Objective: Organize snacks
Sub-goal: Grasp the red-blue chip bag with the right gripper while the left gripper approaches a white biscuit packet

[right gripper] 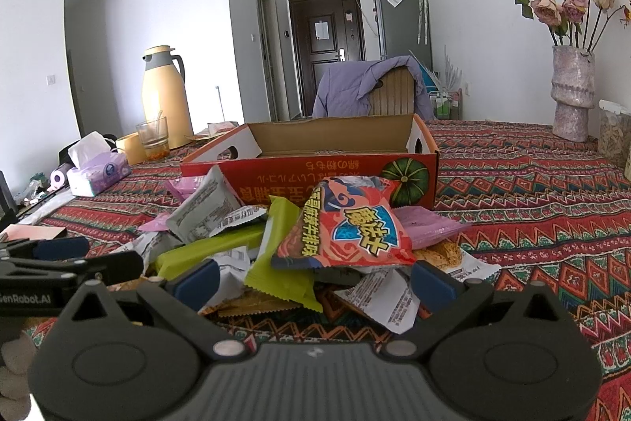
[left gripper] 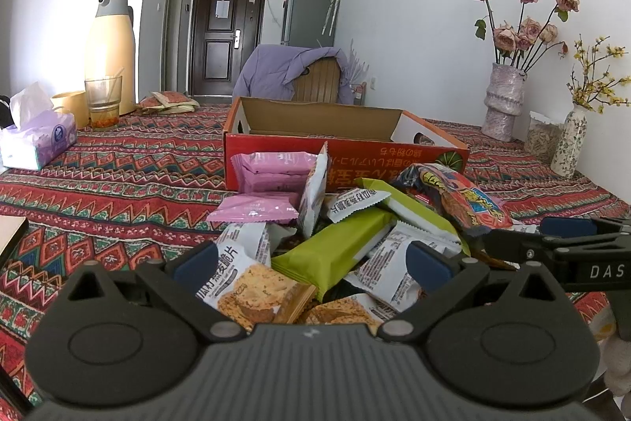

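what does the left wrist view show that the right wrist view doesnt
Only the left wrist view shows the small floral vase with yellow sprigs and the right gripper entering from the right.

Only the right wrist view shows the purple roll beyond the tissue pack and the left gripper at the left edge.

Both show the snack pile, the open red box, the yellow thermos and the tall vase of dried roses.

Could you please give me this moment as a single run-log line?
phase: approach | left claw: open, at snack pile | right claw: open, at pile | cardboard box: open behind pile
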Available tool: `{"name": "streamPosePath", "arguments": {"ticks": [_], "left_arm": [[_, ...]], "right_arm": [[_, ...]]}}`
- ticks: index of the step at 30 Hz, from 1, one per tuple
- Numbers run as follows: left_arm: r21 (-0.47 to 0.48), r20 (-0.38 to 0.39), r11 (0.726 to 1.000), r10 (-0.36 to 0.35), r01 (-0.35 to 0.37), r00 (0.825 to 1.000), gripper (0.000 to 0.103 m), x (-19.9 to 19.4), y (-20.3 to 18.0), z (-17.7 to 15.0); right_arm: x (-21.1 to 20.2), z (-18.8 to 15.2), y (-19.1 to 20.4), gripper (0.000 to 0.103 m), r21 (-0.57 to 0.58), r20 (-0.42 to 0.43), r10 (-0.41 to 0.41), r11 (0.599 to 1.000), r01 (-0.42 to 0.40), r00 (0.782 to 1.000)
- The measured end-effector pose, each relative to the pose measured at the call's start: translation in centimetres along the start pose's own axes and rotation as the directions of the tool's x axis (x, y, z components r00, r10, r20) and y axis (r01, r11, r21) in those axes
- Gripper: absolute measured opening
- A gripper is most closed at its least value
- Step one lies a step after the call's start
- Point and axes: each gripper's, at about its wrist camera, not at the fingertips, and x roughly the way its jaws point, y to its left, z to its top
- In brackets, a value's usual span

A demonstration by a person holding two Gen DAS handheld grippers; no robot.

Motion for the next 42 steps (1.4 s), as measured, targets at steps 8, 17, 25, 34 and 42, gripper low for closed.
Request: {"name": "streamPosePath", "arguments": {"ticks": [8, 17, 25, 34, 42], "left_arm": [[-0.006, -0.005, 1.0, 0.003, -0.003, 1.0, 0.103, 0.2, 0.1, -0.1], [-0.01, -0.007, 1.0, 0.017, -0.017, 1.0, 0.103, 0.7, 0.5, 0.4], [-0.016, 0.004, 1.0, 0.025, -0.025, 1.0, 0.103, 1.2, 0.8, 1.1], [-0.026, 0.006, 0.999, 0.048, -0.048, 0.999, 0.103, 1.6, 1.3, 2.2], [-0.029, -0.017, 0.997, 0.07, -0.07, 0.997, 0.103, 2.1, 2.3, 2.6]], "right_arm": [[0.2, -0.2, -0.4, 0.103, 0.017, -0.007, 0.023, 1.0, -0.023, 1.0], [0.4, 1.2, -1.1, 0.103, 0.024, 0.014, 0.003, 1.0, -0.003, 1.0], [2.1, 3.1, -1.6, 0.101, 0.025, -0.003, -0.046, 0.999, 0.046, 0.999], [5.7, 4.6, -2.0, 0.093, 0.05, -0.074, -0.063, 0.996, 0.067, 0.995], [8.4, 4.6, -1.7, 0.086, 0.039, -0.115, -0.109, 0.993, 0.114, 0.987]]}}
